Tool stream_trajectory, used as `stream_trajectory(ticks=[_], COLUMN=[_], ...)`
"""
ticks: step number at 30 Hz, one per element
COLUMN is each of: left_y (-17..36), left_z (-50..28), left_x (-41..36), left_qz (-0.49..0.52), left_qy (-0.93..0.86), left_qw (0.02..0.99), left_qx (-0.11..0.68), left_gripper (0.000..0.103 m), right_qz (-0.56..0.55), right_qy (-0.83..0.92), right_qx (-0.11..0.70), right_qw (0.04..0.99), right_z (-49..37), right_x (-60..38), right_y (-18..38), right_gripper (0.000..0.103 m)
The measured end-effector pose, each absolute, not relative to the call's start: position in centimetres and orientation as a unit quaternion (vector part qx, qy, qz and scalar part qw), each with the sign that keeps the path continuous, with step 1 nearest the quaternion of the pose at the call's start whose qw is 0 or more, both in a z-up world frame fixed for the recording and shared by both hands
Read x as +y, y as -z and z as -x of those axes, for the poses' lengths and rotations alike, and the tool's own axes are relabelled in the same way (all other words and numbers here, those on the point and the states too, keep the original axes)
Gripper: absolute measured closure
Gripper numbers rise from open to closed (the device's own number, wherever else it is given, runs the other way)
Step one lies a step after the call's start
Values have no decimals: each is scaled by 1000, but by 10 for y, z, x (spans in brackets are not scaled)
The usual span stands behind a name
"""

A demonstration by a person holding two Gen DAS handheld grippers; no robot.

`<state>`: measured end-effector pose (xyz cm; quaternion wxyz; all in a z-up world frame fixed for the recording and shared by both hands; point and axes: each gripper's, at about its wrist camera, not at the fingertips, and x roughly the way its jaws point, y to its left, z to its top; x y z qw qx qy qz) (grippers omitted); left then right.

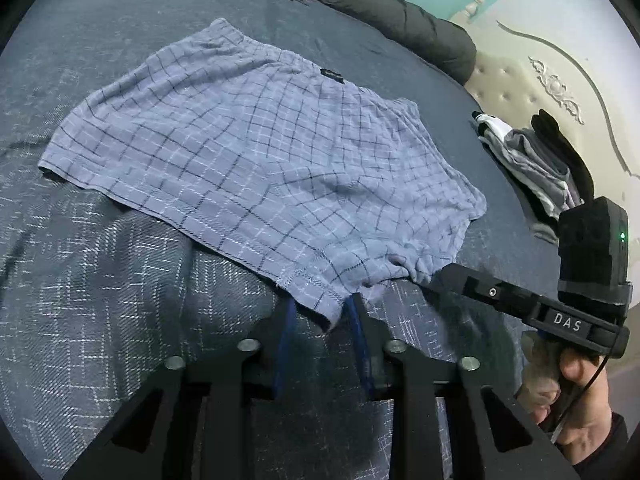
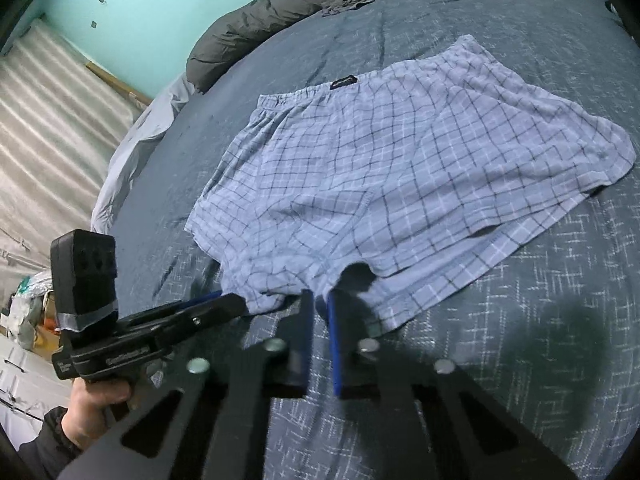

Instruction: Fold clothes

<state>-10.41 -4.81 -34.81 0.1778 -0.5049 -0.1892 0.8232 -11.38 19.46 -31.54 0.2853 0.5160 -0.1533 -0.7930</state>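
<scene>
Light blue checked shorts [image 1: 260,152] [image 2: 380,168] lie spread flat on a dark blue patterned bed sheet [image 1: 100,280], waistband far, leg hems near. My left gripper [image 1: 324,308] is open, its blue pads on either side of one leg's hem corner. From the right wrist view, the left gripper [image 2: 240,304] meets the left leg hem. My right gripper [image 2: 320,298] has its jaws nearly together on the hem near the crotch. The left wrist view shows the right gripper [image 1: 436,276] pinching bunched cloth at the other leg.
A dark grey duvet [image 1: 380,4] [image 2: 260,20] is rolled along the bed's far side. A small pile of grey and black clothes [image 1: 536,160] lies by the cream headboard [image 1: 540,80]. Bags and clutter [image 2: 28,312] stand beside the bed. A hand [image 1: 576,400] holds each gripper.
</scene>
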Motion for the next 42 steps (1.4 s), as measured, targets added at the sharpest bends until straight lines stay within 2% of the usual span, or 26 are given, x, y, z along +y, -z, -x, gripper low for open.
stream_trajectory(ticks=[1, 2, 11, 19, 22, 28, 31, 33, 35, 37, 40, 42], left_y=[347, 346, 326, 340, 341, 340, 335, 328, 324, 320, 318, 318], left_z=[104, 103, 90, 83, 85, 85, 82, 82, 83, 87, 95, 102], left_x=[-48, -48, -62, -50, -50, -54, -62, -70, -80, -88, -102, -109], left_qz=[504, 503, 492, 521, 524, 526, 525, 517, 510, 502, 493, 489], left_qy=[-824, -825, -836, -822, -821, -820, -819, -821, -822, -825, -831, -834], left_qw=[179, 179, 182, 190, 182, 176, 171, 169, 168, 164, 148, 137], left_qx=[-186, -183, -163, -130, -134, -144, -156, -171, -190, -203, -211, -217], left_gripper=[100, 102, 102, 102, 102, 102, 101, 95, 84, 83, 83, 82], right_qz=[-515, -512, -517, -548, -556, -556, -556, -556, -549, -536, -512, -503], right_qy=[793, 795, 794, 773, 769, 764, 761, 759, 764, 776, 800, 811], right_qx=[-155, -156, -135, -134, -121, -145, -156, -164, -173, -183, -210, -226], right_qw=[286, 285, 288, 290, 292, 295, 296, 296, 290, 276, 230, 196], right_z=[114, 113, 108, 105, 104, 104, 105, 105, 106, 110, 123, 133], right_x=[196, 197, 215, 216, 209, 220, 226, 230, 241, 259, 298, 323], right_y=[314, 313, 296, 316, 320, 316, 314, 313, 308, 299, 291, 290], right_gripper=[101, 102, 103, 103, 103, 103, 102, 100, 100, 100, 94, 79])
